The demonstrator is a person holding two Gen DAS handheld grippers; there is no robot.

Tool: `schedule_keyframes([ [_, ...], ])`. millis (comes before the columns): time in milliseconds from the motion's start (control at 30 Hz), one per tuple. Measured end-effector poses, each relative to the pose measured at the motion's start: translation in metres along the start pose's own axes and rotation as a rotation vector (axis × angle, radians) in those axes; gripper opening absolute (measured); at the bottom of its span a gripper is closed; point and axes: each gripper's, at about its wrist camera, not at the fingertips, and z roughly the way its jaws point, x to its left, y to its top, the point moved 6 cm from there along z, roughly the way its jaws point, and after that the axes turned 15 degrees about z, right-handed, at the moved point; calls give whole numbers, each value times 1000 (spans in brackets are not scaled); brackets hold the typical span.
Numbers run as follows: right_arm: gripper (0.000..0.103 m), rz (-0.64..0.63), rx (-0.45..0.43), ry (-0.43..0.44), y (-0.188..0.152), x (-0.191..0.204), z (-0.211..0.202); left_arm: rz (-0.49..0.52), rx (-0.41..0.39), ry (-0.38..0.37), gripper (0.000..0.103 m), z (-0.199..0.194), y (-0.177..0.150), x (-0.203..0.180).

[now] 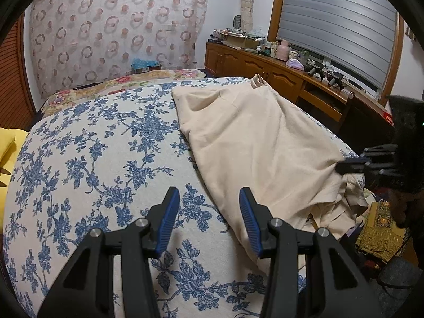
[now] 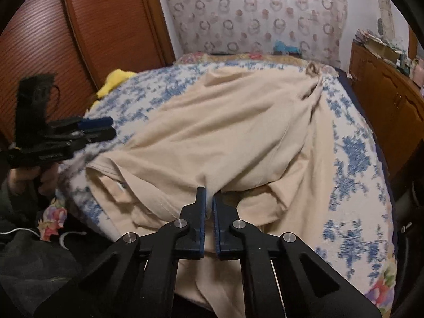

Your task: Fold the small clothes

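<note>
Beige garment (image 2: 225, 132) lies rumpled, partly bunched.

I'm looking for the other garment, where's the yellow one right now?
The yellow cloth lies at the bed's far left edge in the right wrist view, beside the wooden closet door, apart from the beige garment.

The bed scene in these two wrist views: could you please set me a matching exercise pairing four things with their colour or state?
Things:
1. left gripper
2. right gripper
3. garment
4. bedspread

States:
A. white with blue flowers
B. beige, rumpled on the bed
C. jaws apart, nothing between them
D. pinched shut on a fold of cloth

Pairs: 1-C, 2-D, 3-B, 4-A
</note>
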Motion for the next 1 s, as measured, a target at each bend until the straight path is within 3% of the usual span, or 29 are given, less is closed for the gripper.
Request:
schedule_keyframes([
  [300,2,-8,-39,-82,-1,-21,-62,19,1,-23,46,-2,3,-11],
  [500,2,27,-24,-110,-12,-36,-60,26,12,-49,46,3,3,-21],
  [667,2,5,-49,-100,-8,-24,-47,35,34,-60,46,7,-2,-27],
  [800,10,2,-52,-100,-4,-16,-34,41,49,-68,46,8,-7,-34],
  [867,24,-1,-49,-105,-5,-15,-29,44,55,-71,46,9,-9,-37],
  [933,47,5,-48,-125,-5,-16,-23,45,60,-72,46,10,-10,-38],
  [1000,50,8,-46,-142,-6,-18,-19,47,63,-74,45,11,-11,-40],
])
